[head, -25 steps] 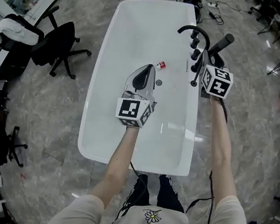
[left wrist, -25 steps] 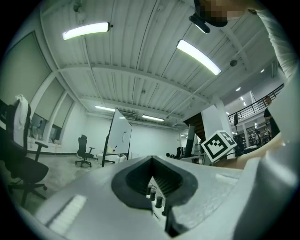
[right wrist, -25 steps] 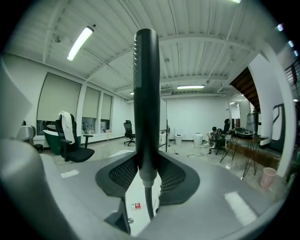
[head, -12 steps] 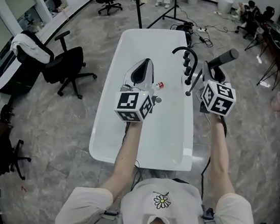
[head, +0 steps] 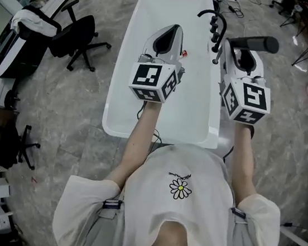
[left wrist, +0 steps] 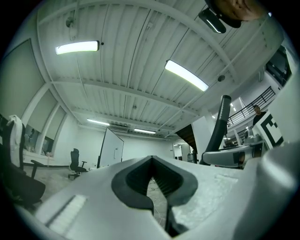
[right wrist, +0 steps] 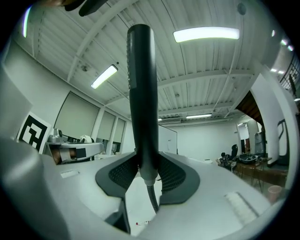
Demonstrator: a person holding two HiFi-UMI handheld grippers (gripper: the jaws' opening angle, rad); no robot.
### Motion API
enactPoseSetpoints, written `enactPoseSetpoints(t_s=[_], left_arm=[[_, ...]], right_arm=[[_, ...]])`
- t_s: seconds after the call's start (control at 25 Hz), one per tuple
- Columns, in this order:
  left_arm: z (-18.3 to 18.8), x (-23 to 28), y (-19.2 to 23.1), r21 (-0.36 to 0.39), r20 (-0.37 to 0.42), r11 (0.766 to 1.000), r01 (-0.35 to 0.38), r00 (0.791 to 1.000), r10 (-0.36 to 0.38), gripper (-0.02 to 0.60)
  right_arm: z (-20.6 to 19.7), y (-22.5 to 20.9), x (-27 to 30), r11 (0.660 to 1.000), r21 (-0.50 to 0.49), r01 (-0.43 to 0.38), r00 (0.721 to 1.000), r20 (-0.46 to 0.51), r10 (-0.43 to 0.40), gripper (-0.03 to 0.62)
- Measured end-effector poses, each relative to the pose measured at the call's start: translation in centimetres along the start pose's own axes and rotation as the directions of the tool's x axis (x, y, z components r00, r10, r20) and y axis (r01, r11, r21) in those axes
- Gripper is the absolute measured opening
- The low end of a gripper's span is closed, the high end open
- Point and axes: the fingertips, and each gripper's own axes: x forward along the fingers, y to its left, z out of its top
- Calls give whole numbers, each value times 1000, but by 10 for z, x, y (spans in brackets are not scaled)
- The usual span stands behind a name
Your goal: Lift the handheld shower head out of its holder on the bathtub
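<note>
In the head view the white bathtub lies below both grippers. My right gripper is shut on the black handheld shower head, which is held up above the tub's right rim. In the right gripper view the shower head stands upright between the dark pads, and its hose hangs down below them. My left gripper hovers over the tub, shut with nothing in it. The left gripper points up at the ceiling, with the shower head seen off to its right.
A black curved faucet and taps stand on the tub's right rim. A small red-capped bottle lies inside the tub. A black office chair stands to the left of the tub, and cables and stands lie at the far end.
Both grippers have risen toward the head camera. The right one has carried the shower head up and away from the tub's rim, and the wand now lies more level.
</note>
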Motion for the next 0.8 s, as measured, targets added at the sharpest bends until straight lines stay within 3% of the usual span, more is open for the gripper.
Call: enactPoseSetpoints(t_s=[0.8], left_arm=[[-15, 5, -13, -33, -23, 999, 34, 999, -35, 0]], right_arm=[[-12, -1, -8, 1000, 8, 18, 1000, -11, -18, 150]])
